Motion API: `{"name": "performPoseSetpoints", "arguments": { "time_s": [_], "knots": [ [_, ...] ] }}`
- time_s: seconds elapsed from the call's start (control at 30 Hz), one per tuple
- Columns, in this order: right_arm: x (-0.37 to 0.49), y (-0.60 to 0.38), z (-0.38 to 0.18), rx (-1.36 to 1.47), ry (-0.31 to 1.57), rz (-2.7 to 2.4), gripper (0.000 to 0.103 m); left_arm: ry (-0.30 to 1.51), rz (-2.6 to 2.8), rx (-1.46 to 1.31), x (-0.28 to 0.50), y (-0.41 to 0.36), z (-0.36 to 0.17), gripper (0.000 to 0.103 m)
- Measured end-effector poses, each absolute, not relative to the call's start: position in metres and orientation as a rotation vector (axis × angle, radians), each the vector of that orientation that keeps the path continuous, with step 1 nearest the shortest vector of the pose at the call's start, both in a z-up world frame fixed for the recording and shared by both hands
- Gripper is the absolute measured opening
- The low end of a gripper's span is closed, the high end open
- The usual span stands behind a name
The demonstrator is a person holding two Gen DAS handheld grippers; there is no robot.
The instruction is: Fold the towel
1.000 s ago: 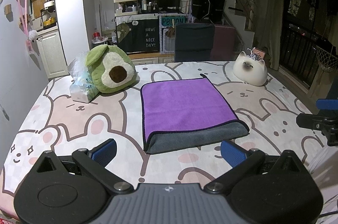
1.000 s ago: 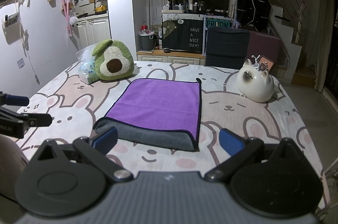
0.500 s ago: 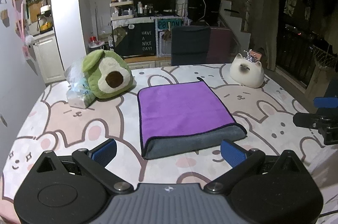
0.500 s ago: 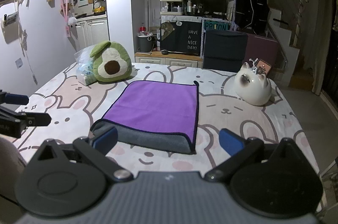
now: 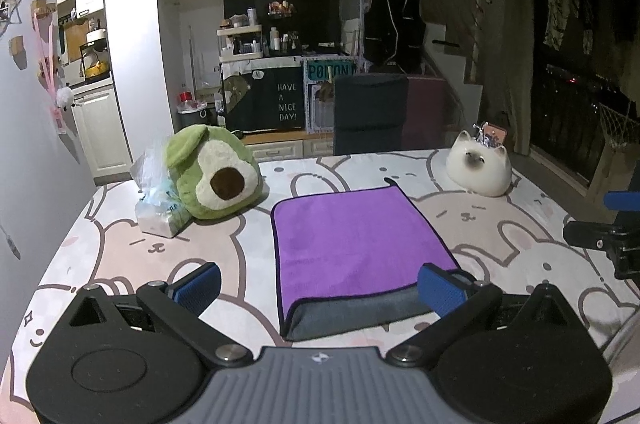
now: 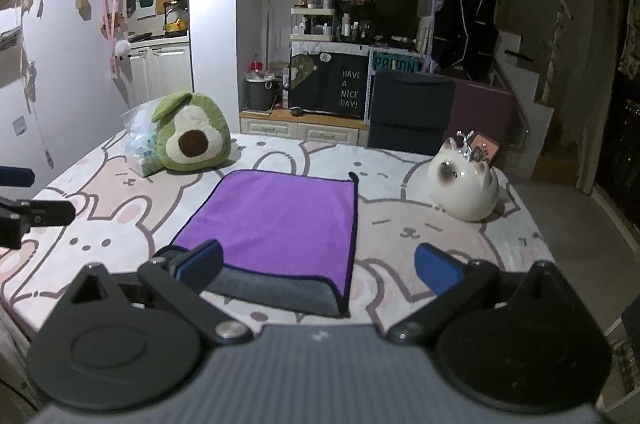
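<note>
Folded purple towel (image 5: 352,244) flat on table (image 5: 120,256), both hand-held grippers (image 5: 320,288) (image 6: 318,270) spread wide at its near edge

Bunny-print tabletop (image 5: 120,256) bearing an avocado plush (image 5: 212,179) touching a plastic-wrapped tissue pack (image 5: 158,212), and well apart, a white cat figurine (image 5: 478,167).
</note>
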State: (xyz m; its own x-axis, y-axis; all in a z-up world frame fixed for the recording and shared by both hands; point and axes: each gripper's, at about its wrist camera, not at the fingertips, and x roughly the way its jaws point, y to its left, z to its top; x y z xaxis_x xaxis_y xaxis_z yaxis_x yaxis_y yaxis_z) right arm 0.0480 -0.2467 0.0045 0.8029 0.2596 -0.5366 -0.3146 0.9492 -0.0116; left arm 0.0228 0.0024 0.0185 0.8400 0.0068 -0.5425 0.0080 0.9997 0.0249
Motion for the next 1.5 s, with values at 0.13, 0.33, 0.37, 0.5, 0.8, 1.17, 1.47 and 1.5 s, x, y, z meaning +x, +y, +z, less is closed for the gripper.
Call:
{"name": "performPoseSetpoints", "arguments": {
  "time_s": [0.13,0.33,0.37,0.5,0.8,1.17,1.47,1.5],
  "knots": [
    [0.054,-0.246,0.006,-0.108,0.548,0.306,0.103,0.568,0.004,0.034,0.032,0.003,0.021,0.103],
    [0.066,-0.248,0.008,-0.092,0.531,0.302,0.103,0.561,-0.001,0.052,0.046,0.003,0.022,0.103],
    [0.069,-0.249,0.007,-0.086,0.531,0.300,0.103,0.561,0.000,0.053,0.049,0.003,0.022,0.103],
    [0.078,-0.250,0.006,-0.081,0.523,0.302,0.103,0.561,-0.003,0.047,0.060,0.006,0.020,0.103],
    [0.097,-0.248,0.000,-0.073,0.508,0.296,0.103,0.573,0.017,0.060,0.090,0.015,0.003,0.103],
    [0.132,-0.250,-0.024,-0.075,0.555,0.337,0.103,0.628,-0.029,0.007,0.118,0.031,-0.024,0.103],
    [0.160,-0.265,-0.049,0.006,0.551,0.375,0.103,0.668,-0.076,0.021,0.146,0.044,-0.053,0.103],
    [0.164,-0.265,-0.052,-0.004,0.550,0.378,0.103,0.676,-0.091,0.026,0.149,0.046,-0.057,0.103]
  ]
}}
